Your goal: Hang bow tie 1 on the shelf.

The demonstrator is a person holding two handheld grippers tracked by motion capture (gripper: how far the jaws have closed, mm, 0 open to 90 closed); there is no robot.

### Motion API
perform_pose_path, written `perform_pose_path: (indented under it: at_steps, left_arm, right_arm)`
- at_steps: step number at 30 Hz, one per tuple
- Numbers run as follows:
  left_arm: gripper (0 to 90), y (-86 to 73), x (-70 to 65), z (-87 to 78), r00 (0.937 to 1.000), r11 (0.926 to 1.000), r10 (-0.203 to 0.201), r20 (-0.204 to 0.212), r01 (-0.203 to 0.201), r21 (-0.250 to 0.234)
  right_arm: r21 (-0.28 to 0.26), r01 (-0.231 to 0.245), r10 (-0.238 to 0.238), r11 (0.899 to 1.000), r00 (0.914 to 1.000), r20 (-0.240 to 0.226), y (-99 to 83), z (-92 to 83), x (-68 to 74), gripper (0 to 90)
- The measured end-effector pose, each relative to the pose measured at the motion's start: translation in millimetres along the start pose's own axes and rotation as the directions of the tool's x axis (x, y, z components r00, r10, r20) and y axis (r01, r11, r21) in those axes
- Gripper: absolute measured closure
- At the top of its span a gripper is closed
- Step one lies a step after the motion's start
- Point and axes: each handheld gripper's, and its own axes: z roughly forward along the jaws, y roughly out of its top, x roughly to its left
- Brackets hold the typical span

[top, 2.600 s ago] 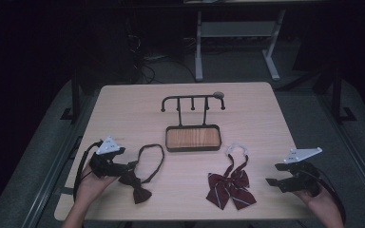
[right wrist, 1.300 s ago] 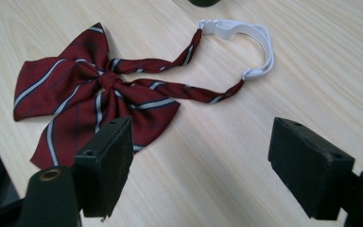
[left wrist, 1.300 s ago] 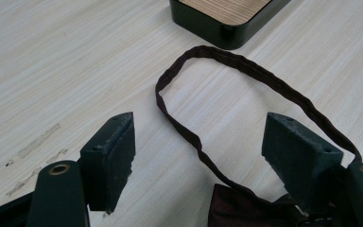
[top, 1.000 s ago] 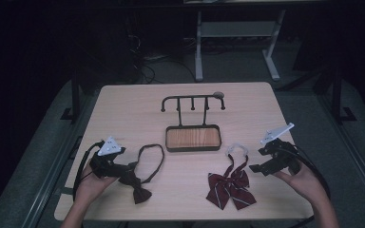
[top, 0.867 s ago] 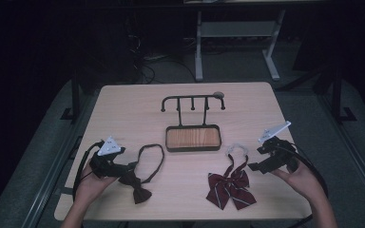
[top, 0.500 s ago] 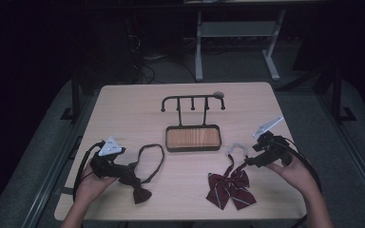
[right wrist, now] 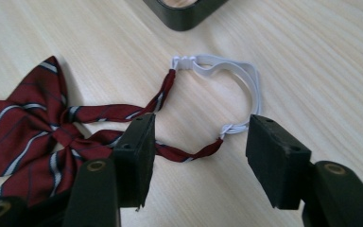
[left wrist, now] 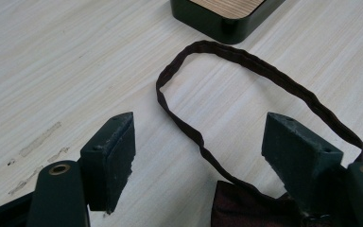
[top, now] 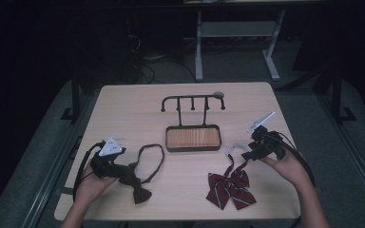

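Near edge, L side: left tongs (top: 119,167) lie low on the pale wood-grain desk (top: 123,109), jaws spread wide, pads gripping nothing. The dark brown fabric bow tie with thin neck loop (top: 138,183) lies flat between and ahead of them; in the left gripper view its knot sits at the base of the jaws, the loop (left wrist: 246,61) running out toward the stand. Judgement: parked astride the knot, ready for a pinch. L forearm comes in from the bottom, wrist flat, tool pointing right and fwd.

R side: right tongs (top: 245,153) tilted down-left over the white elastic end (right wrist: 222,71) of the maroon striped ribbon bow tie (top: 229,186). Jaws have just been closing, part-way in; strap (right wrist: 189,153) lies between them, pads not yet pressing it. Reads as going for the strap so the bow can be lifted by its loop. R hand (top: 285,164) angled inward, wrist raised a bit.

Farther: black metal hook rack with wood-inlay tray base (top: 193,137), mid-desk, pegs bare. Prob. the hanging spot for both ties.
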Motion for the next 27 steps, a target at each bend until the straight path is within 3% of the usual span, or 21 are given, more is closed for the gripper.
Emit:
perform_pose_path:
  at_steps: [5,27]
  left_arm:
    - [27.0,-0.2,0.2,-0.1,1.0000,1.0000,-0.003,-0.001,0.003,0.002]
    - [26.9,-0.6,0.0,0.0,1.0000,1.0000,-0.008,-0.001,0.008,0.004]
  right_arm:
    - [0.020,-0.032,0.032,0.999,0.9995,0.007,1.4,5.7,-4.6,47.6]
    - [0.090,-0.086,0.082,0.992,0.9954,0.051,5.0,23.9,-8.4,57.8]
